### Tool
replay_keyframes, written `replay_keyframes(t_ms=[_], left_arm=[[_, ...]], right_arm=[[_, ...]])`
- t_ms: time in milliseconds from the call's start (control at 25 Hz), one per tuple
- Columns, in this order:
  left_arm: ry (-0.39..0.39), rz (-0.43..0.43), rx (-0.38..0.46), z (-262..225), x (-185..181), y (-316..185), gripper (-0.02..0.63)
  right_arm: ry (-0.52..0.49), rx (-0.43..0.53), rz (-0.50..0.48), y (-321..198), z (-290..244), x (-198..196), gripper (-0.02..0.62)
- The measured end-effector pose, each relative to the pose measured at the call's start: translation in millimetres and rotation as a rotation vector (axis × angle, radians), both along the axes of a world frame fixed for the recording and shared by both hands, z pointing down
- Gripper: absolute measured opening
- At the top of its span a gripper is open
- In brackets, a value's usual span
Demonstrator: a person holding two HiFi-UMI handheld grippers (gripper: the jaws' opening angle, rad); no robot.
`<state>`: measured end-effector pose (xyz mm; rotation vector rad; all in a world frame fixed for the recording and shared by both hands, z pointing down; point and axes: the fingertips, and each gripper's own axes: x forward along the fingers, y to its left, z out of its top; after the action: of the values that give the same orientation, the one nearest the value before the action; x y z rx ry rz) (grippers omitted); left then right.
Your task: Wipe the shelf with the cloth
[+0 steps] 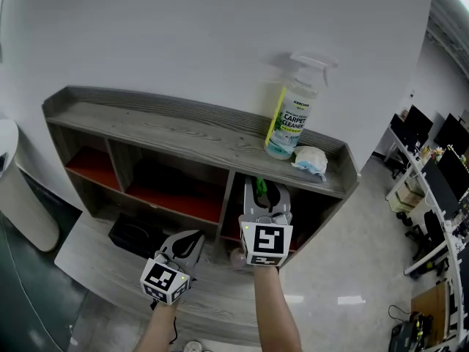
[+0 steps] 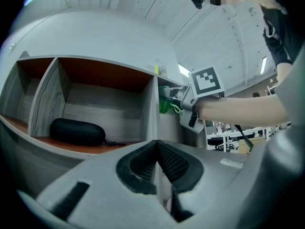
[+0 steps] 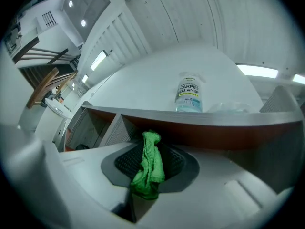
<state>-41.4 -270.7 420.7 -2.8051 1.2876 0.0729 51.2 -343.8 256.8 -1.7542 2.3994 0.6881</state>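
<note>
A grey wooden shelf unit [image 1: 183,134] stands against the white wall, with red-floored compartments below its top board. My right gripper [image 1: 264,196] is shut on a green cloth [image 3: 148,168], held in front of the right compartment, just under the top board. The green cloth [image 1: 264,192] shows between its jaws in the head view and as the cloth [image 2: 165,105] in the left gripper view. My left gripper [image 1: 192,242] hangs lower and to the left, jaws shut with nothing between them, over the unit's lower ledge [image 1: 110,259].
A carpet-cleaner spray bottle [image 1: 294,112] and a crumpled white wipe [image 1: 311,160] sit on the top board's right end. A black case [image 2: 77,131] lies in the middle compartment. A white bin [image 1: 18,196] stands left; desks with monitors [image 1: 432,160] stand at far right.
</note>
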Motion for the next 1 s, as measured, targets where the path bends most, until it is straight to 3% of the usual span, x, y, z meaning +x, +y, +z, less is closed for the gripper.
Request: replay_keyframes(t_ms=[400, 1000], left_arm=[[0.003, 0.007, -0.001, -1, 2, 3, -0.002], [0.0, 0.083, -0.003, 0, 37, 11, -0.002]], right_arm=[[-0.158, -0.002, 0.112, 8, -5, 33, 0.094], [-0.299, -0.004, 0.347, 34, -2, 141, 0.095]])
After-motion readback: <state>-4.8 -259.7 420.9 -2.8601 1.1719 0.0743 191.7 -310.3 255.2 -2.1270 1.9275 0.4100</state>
